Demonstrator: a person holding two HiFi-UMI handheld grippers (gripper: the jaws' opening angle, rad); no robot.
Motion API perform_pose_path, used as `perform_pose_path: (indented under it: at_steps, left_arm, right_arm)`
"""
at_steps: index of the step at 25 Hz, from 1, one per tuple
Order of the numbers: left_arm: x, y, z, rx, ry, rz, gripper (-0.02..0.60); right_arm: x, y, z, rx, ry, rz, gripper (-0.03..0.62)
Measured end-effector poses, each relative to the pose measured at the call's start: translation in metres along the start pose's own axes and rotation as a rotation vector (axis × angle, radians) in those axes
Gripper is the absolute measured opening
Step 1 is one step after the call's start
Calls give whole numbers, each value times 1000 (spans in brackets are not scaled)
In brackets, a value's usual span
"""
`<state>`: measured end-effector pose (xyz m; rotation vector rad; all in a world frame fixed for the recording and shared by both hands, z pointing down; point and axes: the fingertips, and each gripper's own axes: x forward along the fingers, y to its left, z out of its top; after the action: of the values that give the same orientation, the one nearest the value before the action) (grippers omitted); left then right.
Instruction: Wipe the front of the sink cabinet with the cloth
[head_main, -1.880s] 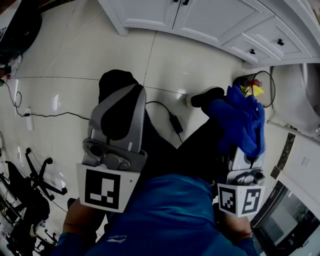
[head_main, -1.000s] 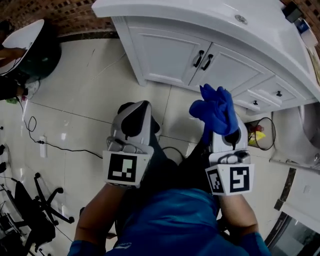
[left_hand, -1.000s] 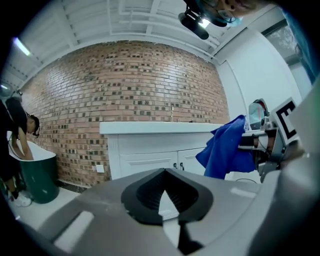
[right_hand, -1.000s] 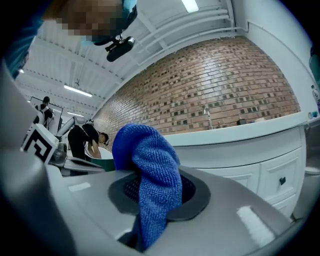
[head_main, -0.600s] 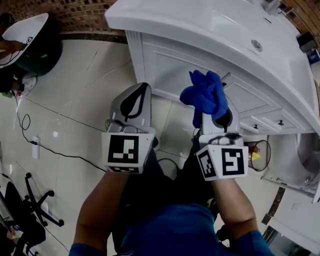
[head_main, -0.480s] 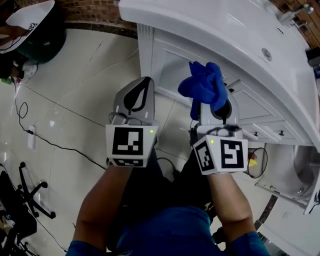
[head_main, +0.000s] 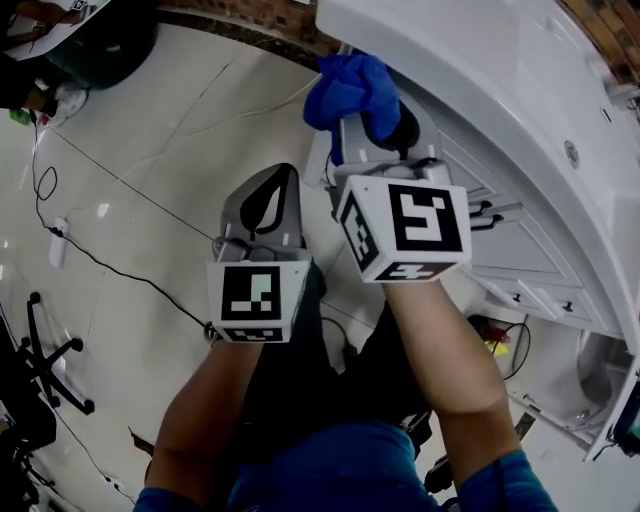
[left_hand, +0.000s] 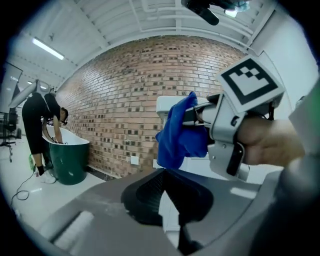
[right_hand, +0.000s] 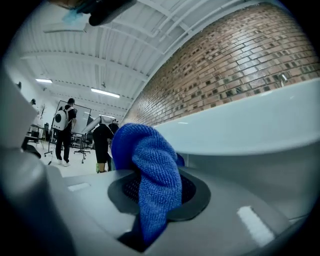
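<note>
The right gripper (right_hand: 152, 202) has its jaws closed on a blue cloth (right_hand: 150, 170). The cloth is pinched between the dark pads and bunches up above them in a loose wad. In the head view the right gripper (head_main: 372, 122) is raised and stretched forward, and the cloth (head_main: 350, 85) sits at its tip by the left upper corner of the sink cabinet (head_main: 520, 265), just under the rim of the white sink top (head_main: 470, 80). Whether the cloth touches the cabinet front cannot be told. In the right gripper view the sink top's curved edge (right_hand: 250, 125) runs just beyond the cloth.

The left gripper (left_hand: 169, 195) has its jaws together with nothing between them. It is held lower and nearer the body (head_main: 272, 190), just beside the right one and clear of the cabinet. Its camera looks at the right gripper and the hanging cloth (left_hand: 177, 135).

Metal handles (head_main: 492, 211) show on the cabinet doors beside the right gripper's marker cube. A pale tiled floor (head_main: 150, 150) lies below, with a dark cable (head_main: 110, 270) across it. A brick wall (left_hand: 125, 95) stands behind, where a person (left_hand: 44, 127) bends over a green tub (left_hand: 67, 162).
</note>
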<state>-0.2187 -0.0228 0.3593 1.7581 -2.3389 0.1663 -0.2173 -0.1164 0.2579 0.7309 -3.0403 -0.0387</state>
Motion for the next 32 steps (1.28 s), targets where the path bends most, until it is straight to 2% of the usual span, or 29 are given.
perform_pose_path:
  at_steps: [6,13,18,24,32]
  left_arm:
    - [4,-1,-13,-5,26,-17,3]
    - [11,-26,-18,-1,24,-50,3]
    - [12,-69,-15,8,12,-116,2]
    - [6,-119,-5,61,-7,-215,2]
    - [3,-177,13,67,-74,-256,2]
  right_arm:
    - [26,-13,-8,3,22,-37,77]
    - [1,-45,-9,-11,22,-102,77]
    - [-41,-76,-10,-19,25,-174,77]
    - [-110,-129,-17,-16,40,-297,77]
    - [-199,-193,-19,-23,44,-479,75]
